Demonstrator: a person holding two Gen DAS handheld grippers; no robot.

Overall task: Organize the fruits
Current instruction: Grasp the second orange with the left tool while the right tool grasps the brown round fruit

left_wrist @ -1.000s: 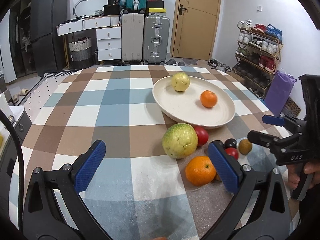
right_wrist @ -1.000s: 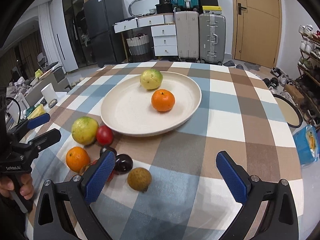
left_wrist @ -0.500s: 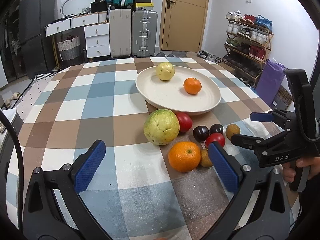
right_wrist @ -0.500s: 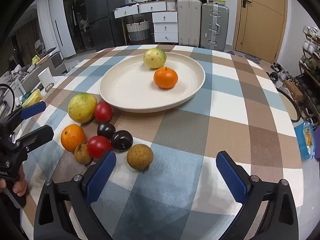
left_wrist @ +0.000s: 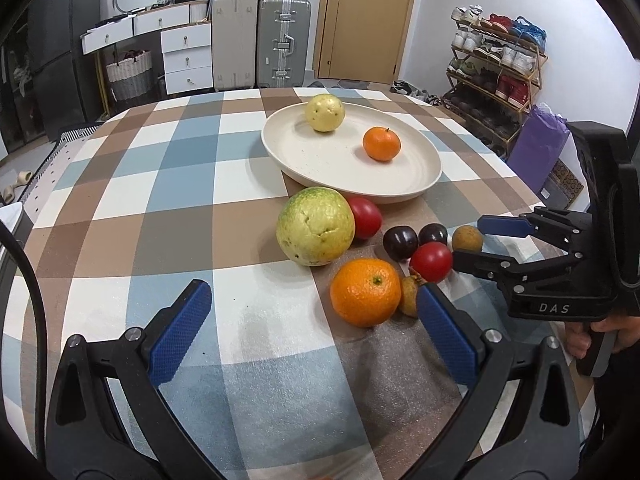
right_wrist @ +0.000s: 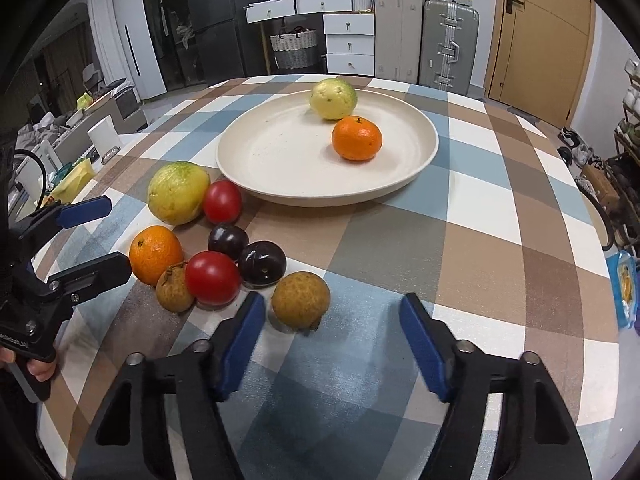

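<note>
A cream plate (left_wrist: 400, 184) (right_wrist: 280, 184) on the checked table holds a yellow guava (left_wrist: 325, 112) and a small orange (left_wrist: 381, 143). In front of it lie a big green guava (left_wrist: 315, 231), a red tomato (left_wrist: 364, 218), two dark plums (left_wrist: 400, 243), another tomato (left_wrist: 431, 261), an orange (left_wrist: 365, 292) and two brown round fruits (right_wrist: 300, 300). My left gripper (left_wrist: 312, 328) is open, just short of the orange. My right gripper (right_wrist: 332, 336) is open, its jaws narrower, right behind a brown fruit; it also shows in the left wrist view (left_wrist: 476, 244).
The table edge runs close on the right, with a purple bag (left_wrist: 540, 156) and a shoe rack (left_wrist: 492, 68) beyond. Suitcases (left_wrist: 282, 40), drawers and a door stand at the back. A stool with a blue item (right_wrist: 624, 284) sits by the table.
Both grippers have moved in toward the loose fruit. The right gripper's jaws have narrowed and now stand close to the brown fruit. The left gripper stays wide open.
</note>
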